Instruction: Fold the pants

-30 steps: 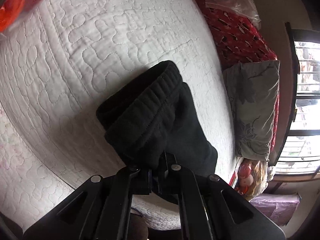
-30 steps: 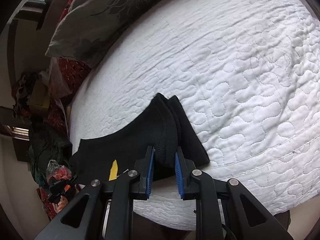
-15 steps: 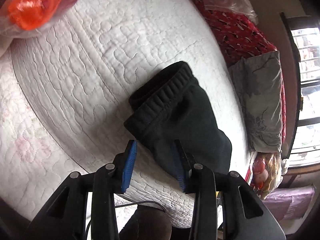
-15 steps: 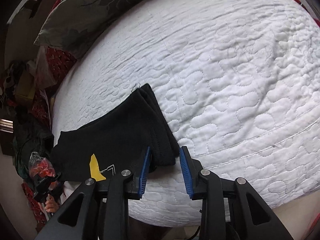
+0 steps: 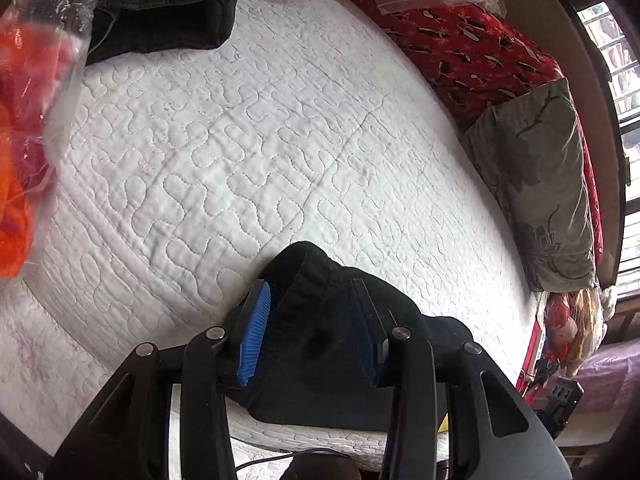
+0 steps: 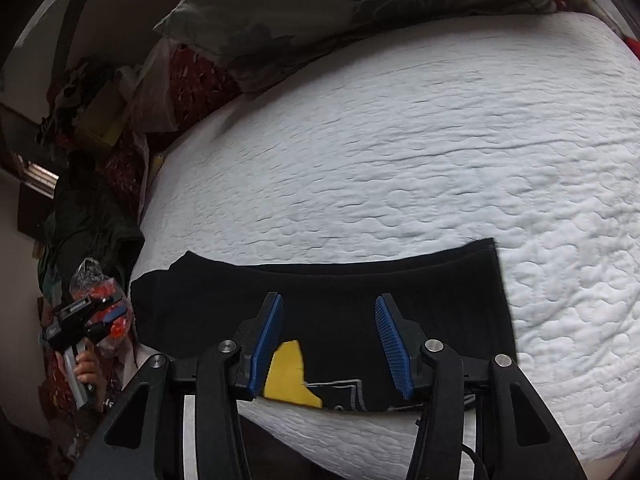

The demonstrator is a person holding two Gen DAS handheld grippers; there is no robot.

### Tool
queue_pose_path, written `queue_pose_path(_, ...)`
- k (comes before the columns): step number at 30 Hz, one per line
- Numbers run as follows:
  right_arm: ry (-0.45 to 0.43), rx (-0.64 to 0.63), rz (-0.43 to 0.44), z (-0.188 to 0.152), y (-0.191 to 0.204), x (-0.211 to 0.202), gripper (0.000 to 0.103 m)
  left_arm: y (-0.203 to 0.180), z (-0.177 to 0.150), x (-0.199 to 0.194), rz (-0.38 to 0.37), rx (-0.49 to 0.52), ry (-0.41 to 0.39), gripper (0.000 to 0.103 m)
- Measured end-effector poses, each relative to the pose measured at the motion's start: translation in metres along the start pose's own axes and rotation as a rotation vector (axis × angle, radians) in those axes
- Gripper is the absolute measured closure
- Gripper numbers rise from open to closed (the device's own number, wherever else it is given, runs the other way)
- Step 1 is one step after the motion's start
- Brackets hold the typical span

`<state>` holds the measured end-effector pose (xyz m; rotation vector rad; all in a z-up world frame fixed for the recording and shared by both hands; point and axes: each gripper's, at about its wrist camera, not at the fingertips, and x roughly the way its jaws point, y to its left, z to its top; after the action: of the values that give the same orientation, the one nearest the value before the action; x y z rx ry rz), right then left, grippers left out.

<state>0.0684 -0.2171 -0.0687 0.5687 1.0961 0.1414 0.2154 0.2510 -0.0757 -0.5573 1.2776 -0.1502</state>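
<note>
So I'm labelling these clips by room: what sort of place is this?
Most likely a bedroom: the black pants lie on a bed's white quilt, with a grey floral pillow at its edge and a barred window beyond.

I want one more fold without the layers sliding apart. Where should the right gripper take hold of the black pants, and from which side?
Probably the short straight end of the black pants, on the right gripper's right. The stacked layers line up there, lying flat on the white quilt. Come in low from that open side, jaws spanning the whole edge.
</note>
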Motion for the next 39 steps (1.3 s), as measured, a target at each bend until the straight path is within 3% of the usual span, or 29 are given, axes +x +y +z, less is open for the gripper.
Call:
queue_pose_path(7, 0.134, -0.212, 0.058, 0.033, 0.098, 0.071, 0.052, 0.006, 0.005, 0.016, -0.060, 0.048, 0.082, 0.065)
queue_pose_path(11, 0.206, -0.231, 0.040, 0.050, 0.117, 0.110, 0.052, 0.004, 0.007, 0.023, -0.103, 0.081, 0.114, 0.065)
queue_pose_path(15, 0.268, -0.259, 0.038, 0.059, 0.128, 0.137, 0.052, -0.003, 0.009, 0.030, -0.143, 0.114, 0.140, 0.051)
queue_pose_path(17, 0.302, -0.266, 0.046, 0.059, 0.127, 0.145, 0.052, -0.009, 0.008, 0.035, -0.126, 0.138, 0.140, 0.051)
queue_pose_path(19, 0.341, -0.289, 0.055, 0.058, 0.130, 0.154, 0.056, -0.015, 0.006, 0.033, -0.088, 0.161, 0.109, 0.062)
queue_pose_path(20, 0.349, -0.311, 0.048, 0.056, 0.134, 0.157, 0.061, -0.018, 0.006, 0.032, -0.063, 0.168, 0.098, 0.077)
queue_pose_path(21, 0.348, -0.346, 0.031, 0.054, 0.141, 0.160, 0.086, -0.019, 0.007, 0.029, -0.072, 0.161, 0.096, 0.081)
queue_pose_path(22, 0.350, -0.384, 0.015, 0.051, 0.147, 0.162, 0.099, -0.020, 0.009, 0.023, -0.093, 0.147, 0.079, 0.085)
queue_pose_path(25, 0.272, -0.450, -0.067, 0.050, 0.165, 0.149, 0.099, -0.026, 0.009, 0.004, -0.069, 0.195, -0.030, 0.087)
queue_pose_path(28, 0.137, -0.399, -0.020, 0.058, 0.167, 0.121, 0.100, -0.022, 0.008, 0.024, -0.007, 0.204, 0.011, 0.087)
queue_pose_path(30, 0.142, -0.366, -0.019, 0.058, 0.159, 0.127, 0.100, -0.018, 0.008, 0.033, 0.027, 0.205, 0.011, 0.087)
queue_pose_path(35, 0.187, -0.377, -0.094, 0.046, 0.151, 0.161, 0.099, -0.010, 0.012, 0.035, 0.001, 0.159, 0.020, 0.082)
queue_pose_path(39, 0.185, -0.364, -0.099, 0.049, 0.150, 0.157, 0.089, 0.002, 0.013, 0.007, -0.028, 0.113, -0.018, 0.080)
